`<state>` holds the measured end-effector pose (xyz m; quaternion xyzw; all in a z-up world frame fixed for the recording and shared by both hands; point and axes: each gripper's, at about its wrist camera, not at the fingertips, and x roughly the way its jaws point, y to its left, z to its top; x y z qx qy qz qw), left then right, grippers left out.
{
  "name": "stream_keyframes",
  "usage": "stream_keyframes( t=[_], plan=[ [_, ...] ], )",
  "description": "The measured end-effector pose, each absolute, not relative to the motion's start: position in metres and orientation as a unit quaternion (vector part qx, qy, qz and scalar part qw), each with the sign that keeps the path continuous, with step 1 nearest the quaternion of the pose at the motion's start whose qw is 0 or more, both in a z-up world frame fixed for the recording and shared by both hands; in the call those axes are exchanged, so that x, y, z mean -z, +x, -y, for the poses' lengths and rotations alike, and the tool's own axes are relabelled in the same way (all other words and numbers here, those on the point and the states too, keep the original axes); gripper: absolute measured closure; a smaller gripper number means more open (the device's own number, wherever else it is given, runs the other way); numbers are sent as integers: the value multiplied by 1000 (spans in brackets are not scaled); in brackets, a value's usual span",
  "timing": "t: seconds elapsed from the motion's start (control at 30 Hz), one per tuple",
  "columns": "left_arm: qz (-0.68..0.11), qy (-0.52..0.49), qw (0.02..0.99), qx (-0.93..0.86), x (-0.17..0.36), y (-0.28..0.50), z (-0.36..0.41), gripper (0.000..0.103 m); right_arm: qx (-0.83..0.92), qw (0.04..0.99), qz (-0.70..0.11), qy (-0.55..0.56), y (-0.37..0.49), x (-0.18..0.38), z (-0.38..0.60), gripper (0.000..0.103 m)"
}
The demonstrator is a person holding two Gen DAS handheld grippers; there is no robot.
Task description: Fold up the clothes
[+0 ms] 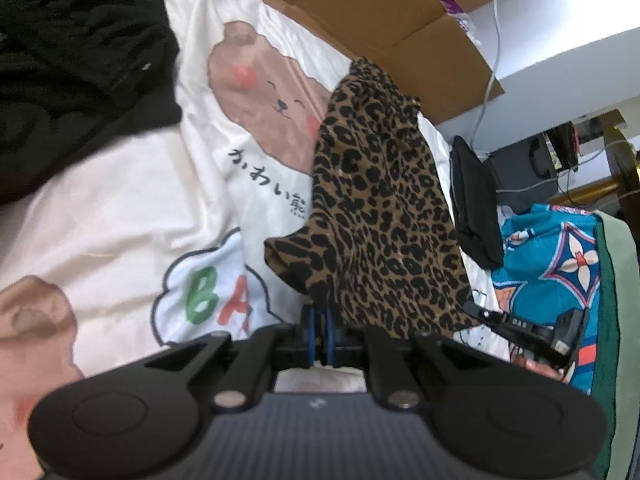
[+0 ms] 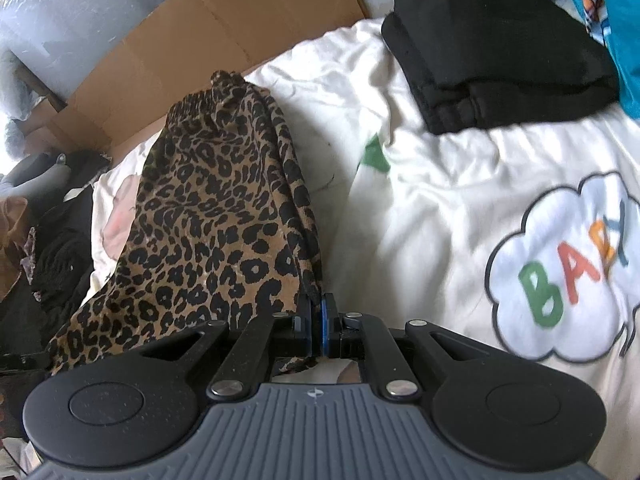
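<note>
Left gripper (image 1: 320,320): blue pads pinched together on a lower edge of the leopard-print garment (image 1: 376,208), bottom centre of the left wrist view. Fabric rises from the pads toward upper centre of frame, bunched at the top end, one corner flopping out to the left mid-frame.

Right gripper (image 2: 318,320): fingers likewise clamped on the leopard-print garment (image 2: 216,208), pinching its right-hand edge at lower centre of the right wrist view. Cloth stretches from there up and left, gathered waistband-like end at upper centre, lower left corner trailing off toward the frame's left edge.

Garment lying on / lifted just off a white bedspread (image 1: 120,208) printed with a brown bear (image 1: 264,92), Japanese script and a cloud reading "BABY" (image 2: 568,272). Cannot tell how much of the cloth is actually off the surface.

Folded black garment (image 2: 496,52) on the bedspread, upper right of the right wrist view, well apart from the leopard piece. Same item likely the dark shape (image 1: 476,200) right of centre in the left view. Loose black clothing pile (image 1: 80,60) upper left of left view.

Flattened cardboard (image 2: 224,28) along the top of both views, behind the bedspread. Teal patterned fabric (image 1: 560,264) at right edge of left view, with the other gripper's black body partly visible in front of it. White cable (image 1: 494,52) hanging upper right.
</note>
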<state>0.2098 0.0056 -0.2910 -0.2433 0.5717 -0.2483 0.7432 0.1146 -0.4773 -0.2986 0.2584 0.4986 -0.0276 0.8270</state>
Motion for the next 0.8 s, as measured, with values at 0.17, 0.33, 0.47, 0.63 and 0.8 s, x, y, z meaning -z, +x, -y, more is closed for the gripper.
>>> stream_keyframes(
  t=[0.17, 0.33, 0.47, 0.63, 0.8],
  plan=[
    [-575, -238, 745, 238, 298, 210, -10, 97, 32, 824, -500, 263, 113, 308, 478, 101],
    [-590, -226, 742, 226, 317, 209, -8, 97, 42, 822, -496, 278, 112, 323, 485, 101],
    [-603, -209, 738, 218, 330, 210, -5, 97, 42, 821, -495, 282, 113, 330, 488, 100],
    [-620, -189, 734, 204, 346, 210, 3, 97, 43, 822, -502, 266, 117, 335, 485, 100],
    [-628, -176, 734, 192, 348, 211, 3, 94, 48, 821, -504, 263, 116, 337, 485, 99]
  ],
)
